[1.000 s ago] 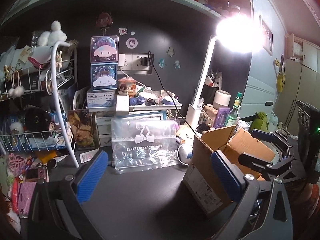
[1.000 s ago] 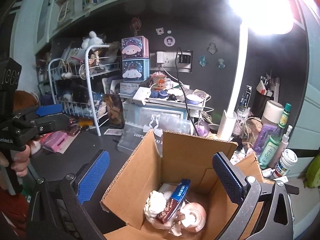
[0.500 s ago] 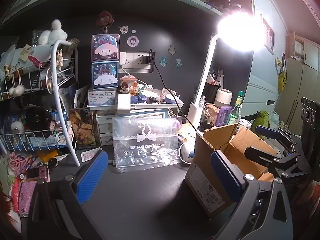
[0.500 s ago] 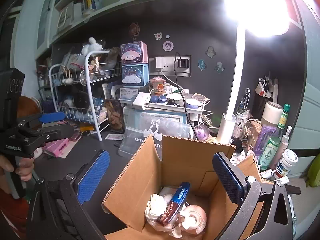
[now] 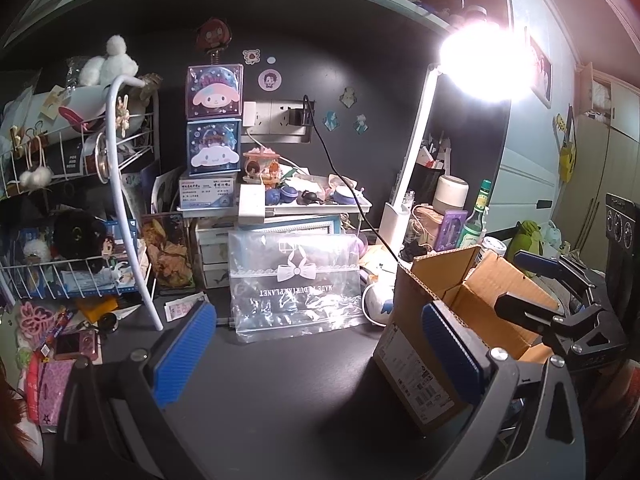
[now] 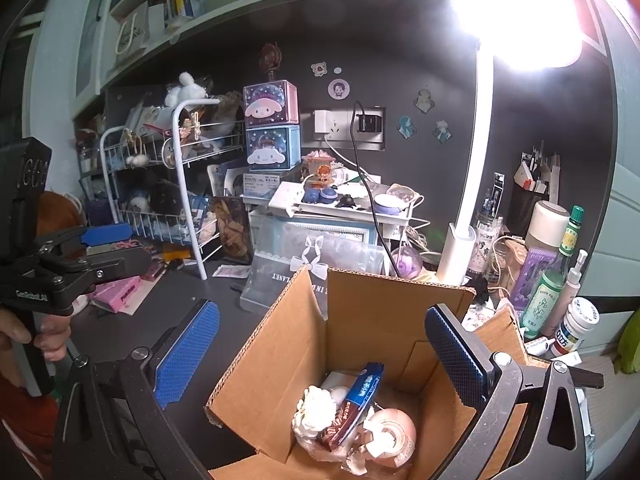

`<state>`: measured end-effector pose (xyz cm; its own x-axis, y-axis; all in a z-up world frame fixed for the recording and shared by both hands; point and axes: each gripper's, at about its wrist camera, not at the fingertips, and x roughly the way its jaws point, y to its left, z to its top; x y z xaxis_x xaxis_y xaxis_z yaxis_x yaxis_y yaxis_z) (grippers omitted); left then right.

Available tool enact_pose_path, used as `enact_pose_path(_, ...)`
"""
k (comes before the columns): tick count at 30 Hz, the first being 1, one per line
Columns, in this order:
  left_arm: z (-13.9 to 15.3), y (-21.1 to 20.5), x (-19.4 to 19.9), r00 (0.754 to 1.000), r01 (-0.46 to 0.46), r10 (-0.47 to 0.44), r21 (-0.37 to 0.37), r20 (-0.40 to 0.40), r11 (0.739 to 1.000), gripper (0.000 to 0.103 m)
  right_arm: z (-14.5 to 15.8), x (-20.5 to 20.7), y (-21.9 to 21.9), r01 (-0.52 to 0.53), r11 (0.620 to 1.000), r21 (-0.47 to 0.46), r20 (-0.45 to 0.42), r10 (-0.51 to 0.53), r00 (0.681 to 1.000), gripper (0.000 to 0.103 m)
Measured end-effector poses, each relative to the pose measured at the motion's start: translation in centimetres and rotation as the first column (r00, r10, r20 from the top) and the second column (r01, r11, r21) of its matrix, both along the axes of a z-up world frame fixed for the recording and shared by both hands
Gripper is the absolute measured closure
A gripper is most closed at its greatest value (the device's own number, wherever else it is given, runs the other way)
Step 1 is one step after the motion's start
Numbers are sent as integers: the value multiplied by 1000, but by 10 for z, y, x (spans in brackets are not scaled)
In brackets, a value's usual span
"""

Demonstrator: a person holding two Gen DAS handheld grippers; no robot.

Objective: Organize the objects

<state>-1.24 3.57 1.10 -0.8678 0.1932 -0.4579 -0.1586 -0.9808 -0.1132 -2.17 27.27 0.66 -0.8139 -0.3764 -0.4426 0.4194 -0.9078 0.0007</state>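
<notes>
An open cardboard box (image 6: pixel 372 320) stands on the dark desk (image 5: pixel 280 380), at the right in the left wrist view (image 5: pixel 420 344). Inside lie a white fluffy item (image 6: pixel 316 406), a blue and red snack packet (image 6: pixel 354 400) and a pinkish round thing (image 6: pixel 394 436). My right gripper (image 6: pixel 322 356) hangs open over the box with nothing between its pads; the left wrist view shows it above the box's far side (image 5: pixel 516 282). My left gripper (image 5: pixel 318 352) is open over bare desk left of the box, held by a hand (image 6: pixel 44 336), and appears at the left edge (image 6: pixel 120 246).
A clear plastic bag with a bow (image 5: pixel 296 280) leans against small drawers behind the desk space. A white wire rack (image 5: pixel 80 200) full of toys stands left. A lit desk lamp (image 6: pixel 476 160), bottles (image 6: pixel 552 280) and jars crowd the right. Pink packets (image 5: pixel 48 384) lie at the left edge.
Both views drift only slightly. In the right wrist view the left gripper has edged a little to the right. Both grippers stay open.
</notes>
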Motion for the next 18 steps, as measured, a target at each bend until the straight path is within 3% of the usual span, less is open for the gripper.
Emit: enact_pose_path(18, -1, 0, -1, 1000, 2, -2, -3, 2, 1000, 1, -1, -1, 1, -2, 1000, -1, 3, 2, 1000, 0)
